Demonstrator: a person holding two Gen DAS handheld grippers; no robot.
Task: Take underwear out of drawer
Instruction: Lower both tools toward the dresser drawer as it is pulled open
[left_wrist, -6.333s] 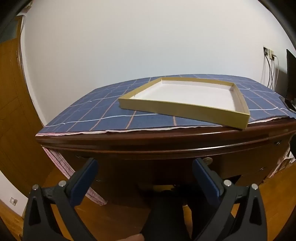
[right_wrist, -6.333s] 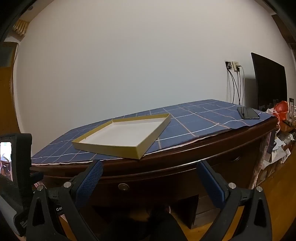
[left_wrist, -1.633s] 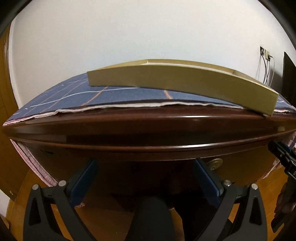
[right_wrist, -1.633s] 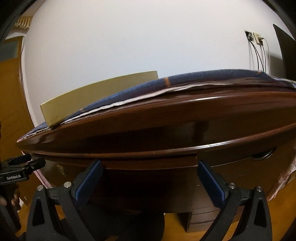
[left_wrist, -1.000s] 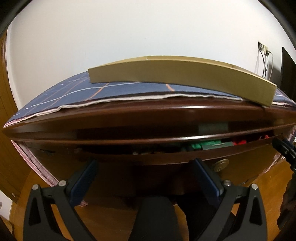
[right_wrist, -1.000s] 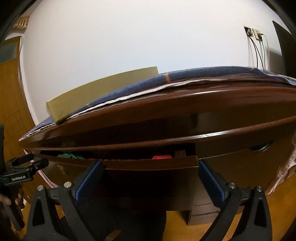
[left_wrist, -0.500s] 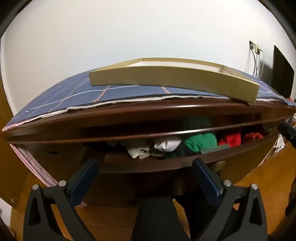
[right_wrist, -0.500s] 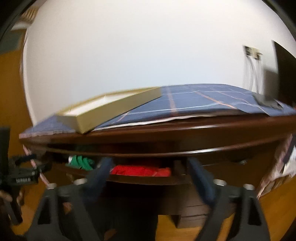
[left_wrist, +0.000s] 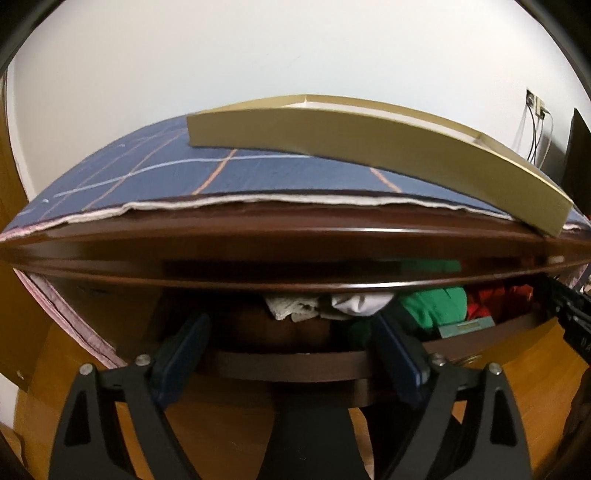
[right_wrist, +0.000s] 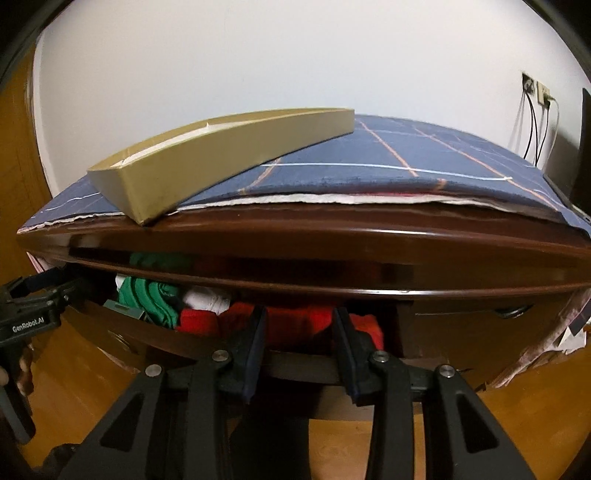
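Dark wood dresser (right_wrist: 295, 243) carries a blue checked cloth (right_wrist: 406, 162) and shallow tan box (left_wrist: 369, 140), likely the drop spot. Drawer (right_wrist: 295, 363) is part-open; underwear (right_wrist: 295, 325) sits inside. Left gripper (left_wrist: 291, 347) spread, jaws just closing; right gripper (right_wrist: 297, 350) narrowed, just closing, pads flanking red fabric, not visibly pinching.

A tray (left_wrist: 369, 147) lies on the cloth (left_wrist: 184, 177) atop the dresser (left_wrist: 295, 240), clothes (right_wrist: 295, 321) in the open drawer (left_wrist: 295, 363) below.

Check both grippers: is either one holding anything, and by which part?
Nothing clearly held. Both jaws have just been closing: the left gripper gapes empty before the drawer; the right gripper, jaws narrowed, frames the red garment, contact unclear.
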